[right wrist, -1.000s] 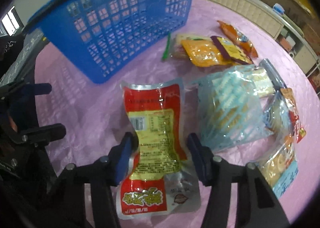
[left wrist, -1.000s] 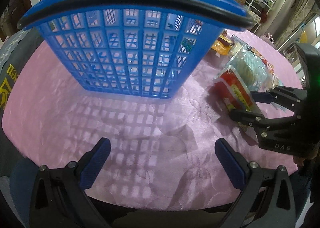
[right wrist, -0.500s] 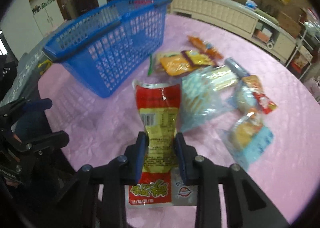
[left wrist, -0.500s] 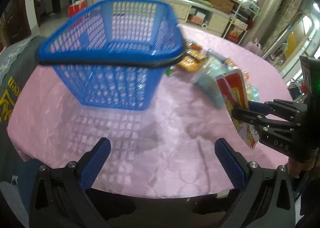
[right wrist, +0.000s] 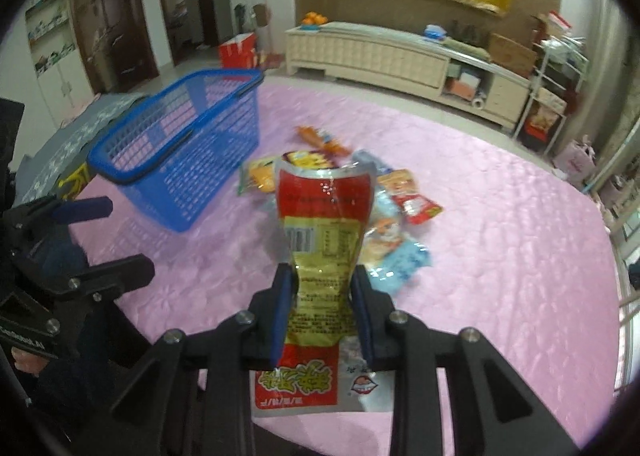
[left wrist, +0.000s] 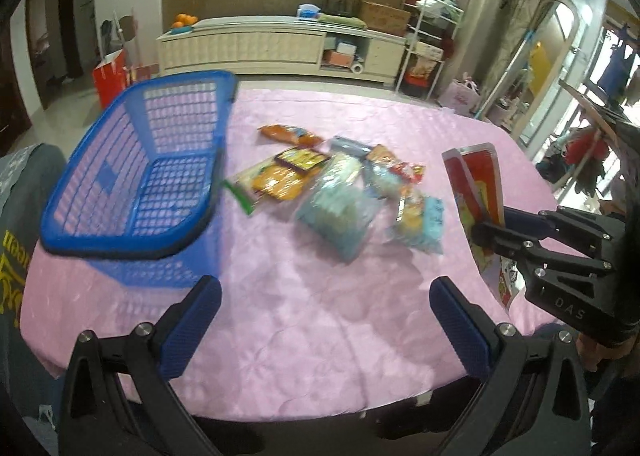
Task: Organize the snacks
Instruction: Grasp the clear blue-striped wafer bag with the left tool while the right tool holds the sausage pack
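My right gripper is shut on a red and yellow snack packet and holds it upright, well above the pink table. The gripper and packet also show at the right of the left wrist view. My left gripper is open and empty above the table's near edge. A blue plastic basket stands empty on the table's left side; it also shows in the right wrist view. Several snack packets lie in a loose pile right of the basket.
The round table has a pink cloth. A grey chair cover lies at its left edge. A long cream cabinet and a wire shelf rack stand behind the table, away from it.
My right gripper closed on the red packet and lifted it off the table. Both grippers rose and pulled back, so the basket and pile look farther away.
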`<act>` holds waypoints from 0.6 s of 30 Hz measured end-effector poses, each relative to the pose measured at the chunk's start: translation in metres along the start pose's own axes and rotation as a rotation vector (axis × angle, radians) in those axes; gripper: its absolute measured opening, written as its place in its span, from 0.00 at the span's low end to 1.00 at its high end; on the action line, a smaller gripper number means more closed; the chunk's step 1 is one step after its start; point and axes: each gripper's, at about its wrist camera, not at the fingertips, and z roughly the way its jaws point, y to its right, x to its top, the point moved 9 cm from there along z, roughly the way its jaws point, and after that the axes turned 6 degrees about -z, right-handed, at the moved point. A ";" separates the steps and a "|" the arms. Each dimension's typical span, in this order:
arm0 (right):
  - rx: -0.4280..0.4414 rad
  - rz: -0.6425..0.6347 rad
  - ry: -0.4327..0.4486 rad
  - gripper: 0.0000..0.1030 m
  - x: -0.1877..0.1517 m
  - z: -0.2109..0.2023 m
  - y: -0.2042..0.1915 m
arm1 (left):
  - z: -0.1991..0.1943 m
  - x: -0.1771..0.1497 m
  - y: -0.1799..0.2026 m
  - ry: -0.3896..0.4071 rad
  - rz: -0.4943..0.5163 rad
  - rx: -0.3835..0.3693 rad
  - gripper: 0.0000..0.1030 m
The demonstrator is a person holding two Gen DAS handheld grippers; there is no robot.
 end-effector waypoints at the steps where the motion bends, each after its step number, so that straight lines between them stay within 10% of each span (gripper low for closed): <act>1: -0.010 0.009 0.006 0.33 0.001 -0.003 0.005 | 0.002 0.003 0.004 -0.001 0.006 -0.007 1.00; 18: -0.040 0.016 -0.014 0.33 0.012 0.033 0.051 | 0.087 0.041 0.038 -0.104 0.237 0.043 1.00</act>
